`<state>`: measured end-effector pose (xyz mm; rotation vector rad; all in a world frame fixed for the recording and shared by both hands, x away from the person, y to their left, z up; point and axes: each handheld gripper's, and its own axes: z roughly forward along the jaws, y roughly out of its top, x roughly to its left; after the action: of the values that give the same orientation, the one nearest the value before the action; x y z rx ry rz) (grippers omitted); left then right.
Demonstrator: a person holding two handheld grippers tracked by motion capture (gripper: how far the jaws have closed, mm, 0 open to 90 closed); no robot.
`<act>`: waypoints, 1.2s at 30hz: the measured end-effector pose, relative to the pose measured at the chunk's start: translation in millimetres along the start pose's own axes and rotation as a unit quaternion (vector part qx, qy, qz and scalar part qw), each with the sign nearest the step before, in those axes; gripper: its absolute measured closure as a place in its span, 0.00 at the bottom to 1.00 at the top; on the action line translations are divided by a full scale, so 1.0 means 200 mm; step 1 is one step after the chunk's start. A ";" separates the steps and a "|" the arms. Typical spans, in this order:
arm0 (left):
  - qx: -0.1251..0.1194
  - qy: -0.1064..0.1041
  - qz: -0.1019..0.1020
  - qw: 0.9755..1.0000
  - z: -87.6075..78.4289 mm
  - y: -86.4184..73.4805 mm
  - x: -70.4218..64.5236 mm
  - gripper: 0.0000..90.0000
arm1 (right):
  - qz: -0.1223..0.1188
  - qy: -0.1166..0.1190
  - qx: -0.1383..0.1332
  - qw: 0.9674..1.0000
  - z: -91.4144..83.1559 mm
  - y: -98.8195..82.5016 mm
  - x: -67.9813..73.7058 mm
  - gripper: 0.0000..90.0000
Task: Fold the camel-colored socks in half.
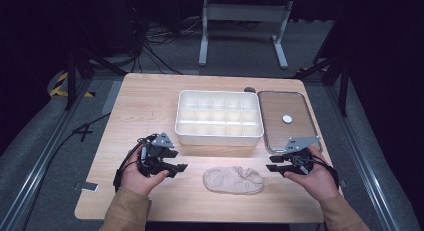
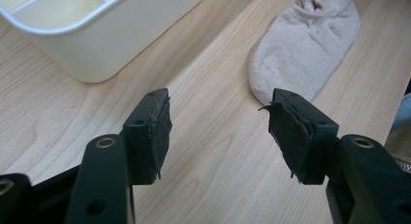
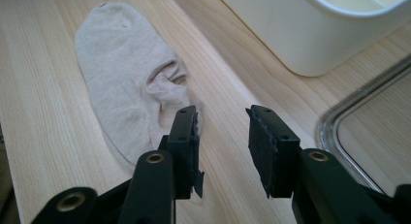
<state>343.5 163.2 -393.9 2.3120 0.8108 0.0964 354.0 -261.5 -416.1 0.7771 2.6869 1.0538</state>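
— So, both grippers flank the beige sock [image 1: 233, 180], which lies flat on the bench [image 1: 145, 106] in front of the white divider box [image 1: 219, 117]. What might fail?

— The left gripper [image 1: 176, 160] has its fingers [image 2: 154, 132] spread wide and empty; the right gripper [image 1: 274, 164] stands partly open, holding nothing, just beside the sock's edge. Thin fabric lying flat could slip under the pads, so they may pinch wood instead.

— And the clear lid [image 1: 287, 120]?

— It's close by the right hand; a careless swing could knock it.

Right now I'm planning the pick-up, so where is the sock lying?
In the high view the beige sock lies flat on the table's near edge, between the left gripper and the right gripper, in front of the white divided box.
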 end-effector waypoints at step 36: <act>-0.041 -0.052 0.022 0.998 0.01 0.04 -0.10 0.75 | 0.020 0.080 0.025 0.996 0.16 0.05 0.23 0.99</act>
<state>332.3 145.7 -387.4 2.2379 0.6918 0.0287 329.8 -213.0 -430.5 0.7904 2.8522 1.1073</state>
